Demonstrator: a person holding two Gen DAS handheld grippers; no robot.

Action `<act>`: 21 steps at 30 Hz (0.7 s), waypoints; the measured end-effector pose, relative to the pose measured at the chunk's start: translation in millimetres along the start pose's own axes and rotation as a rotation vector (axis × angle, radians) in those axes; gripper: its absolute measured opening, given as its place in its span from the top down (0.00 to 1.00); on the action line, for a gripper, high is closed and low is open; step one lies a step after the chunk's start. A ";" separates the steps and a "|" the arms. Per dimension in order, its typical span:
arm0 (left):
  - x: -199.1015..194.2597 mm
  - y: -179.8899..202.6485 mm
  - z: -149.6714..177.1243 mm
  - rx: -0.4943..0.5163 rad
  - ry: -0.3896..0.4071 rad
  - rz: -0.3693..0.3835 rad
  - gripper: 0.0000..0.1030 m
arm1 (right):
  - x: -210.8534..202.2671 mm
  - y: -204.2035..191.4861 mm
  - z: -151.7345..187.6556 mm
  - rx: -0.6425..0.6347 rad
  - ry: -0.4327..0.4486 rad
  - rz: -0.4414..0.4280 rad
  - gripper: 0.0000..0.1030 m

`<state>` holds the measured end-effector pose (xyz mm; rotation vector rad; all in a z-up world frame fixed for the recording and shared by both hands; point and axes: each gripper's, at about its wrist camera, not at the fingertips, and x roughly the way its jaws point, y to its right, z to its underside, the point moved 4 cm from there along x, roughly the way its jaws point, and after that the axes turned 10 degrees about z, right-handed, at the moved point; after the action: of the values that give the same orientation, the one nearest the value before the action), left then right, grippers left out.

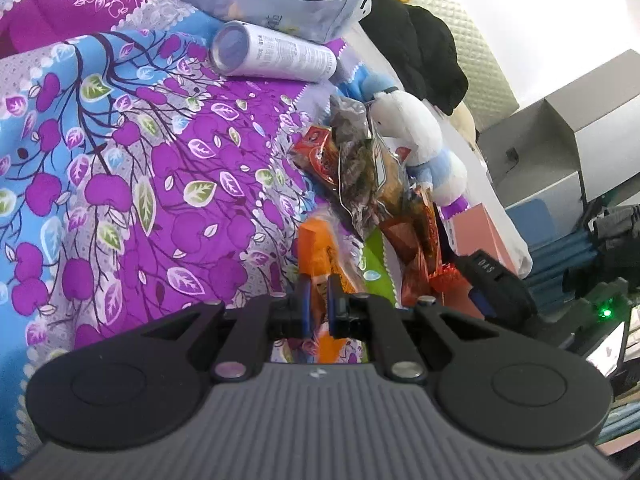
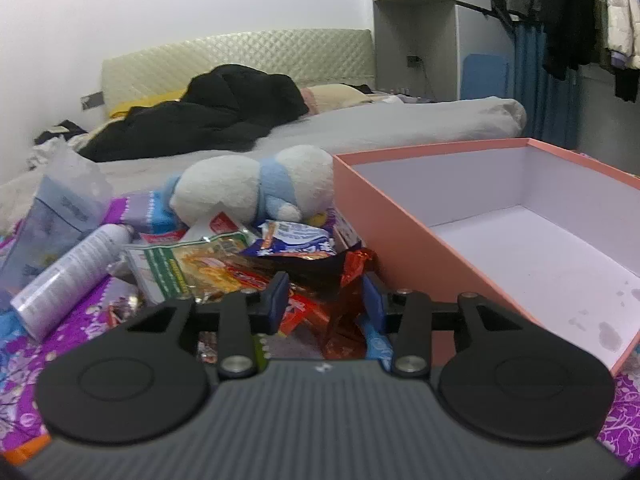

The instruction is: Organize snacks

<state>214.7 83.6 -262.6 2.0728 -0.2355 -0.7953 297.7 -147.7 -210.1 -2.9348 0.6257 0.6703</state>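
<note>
A heap of snack packets (image 2: 256,264) lies on a purple floral bedspread (image 1: 140,200). An open pink box (image 2: 404,240) with a white inside stands to the right of the heap. My left gripper (image 1: 319,296) is shut on an orange snack packet (image 1: 320,256) at the near end of the heap (image 1: 360,176). My right gripper (image 2: 326,300) is open, its jaws on either side of red wrappers (image 2: 344,320) at the heap's front, close to the box's left wall. The right gripper also shows in the left wrist view (image 1: 492,284).
A white cylindrical can (image 1: 272,54) (image 2: 68,276) and a clear blue pouch (image 1: 288,4) (image 2: 56,216) lie left of the heap. A white-and-blue plush toy (image 2: 256,188) (image 1: 420,140) lies behind it. Black clothing (image 2: 208,116) and a grey sheet (image 2: 360,128) cover the bed beyond.
</note>
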 end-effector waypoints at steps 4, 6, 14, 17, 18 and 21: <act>1.8 0.7 -0.7 -0.016 0.019 -0.010 0.91 | 8.0 3.4 3.6 -0.006 -0.019 0.052 0.73; 3.3 -0.2 0.5 -0.026 0.024 -0.022 0.91 | 13.1 5.1 6.4 -0.005 -0.032 0.049 0.82; -2.4 -5.4 7.6 -0.050 0.009 -0.063 0.91 | 3.4 19.0 4.1 -0.019 -0.050 -0.013 0.98; -14.5 -11.9 18.2 -0.083 0.003 -0.092 0.91 | -10.1 29.3 5.3 0.003 -0.094 -0.059 0.98; -18.8 -13.8 22.2 -0.090 0.003 -0.098 0.91 | -16.7 32.3 6.5 0.004 -0.097 -0.070 0.98; -33.3 -18.4 36.6 -0.112 0.007 -0.110 0.91 | -37.5 39.4 11.6 -0.001 -0.111 -0.119 0.98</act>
<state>164.0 84.7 -277.2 1.9953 -0.0719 -0.8484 246.3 -168.0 -203.4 -2.8827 0.4368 0.8135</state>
